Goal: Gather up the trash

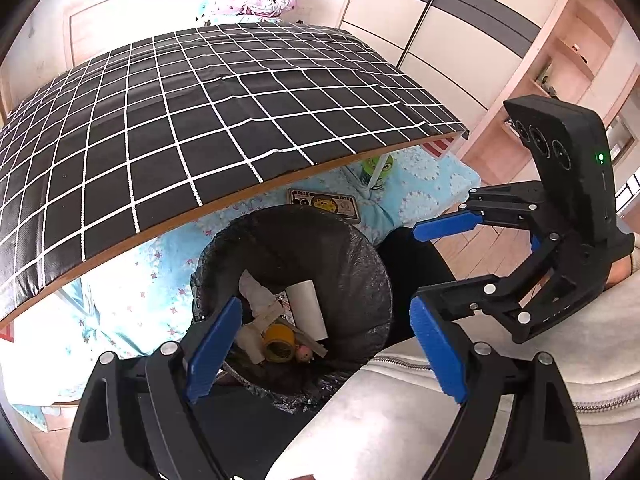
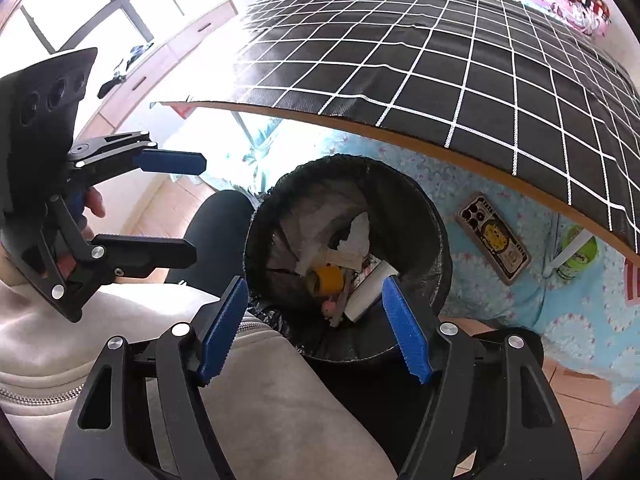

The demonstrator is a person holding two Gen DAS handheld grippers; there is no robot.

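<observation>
user1: Black-lined bin (image 1: pixel 372 280) sits below both grippers, trash (image 2: pixel 340 268) already inside?

user2: yep. Left gripper (image 1: pixel 326 348) wide open, right gripper (image 2: pixel 316 332) open too, nothing between either pair.

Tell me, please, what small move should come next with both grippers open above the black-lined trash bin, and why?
Probably lift both away from the black-lined trash bin toward the black grid-patterned table. The left gripper and right gripper hold nothing, and the yellow tape roll and white paper tube already lie inside.
</observation>
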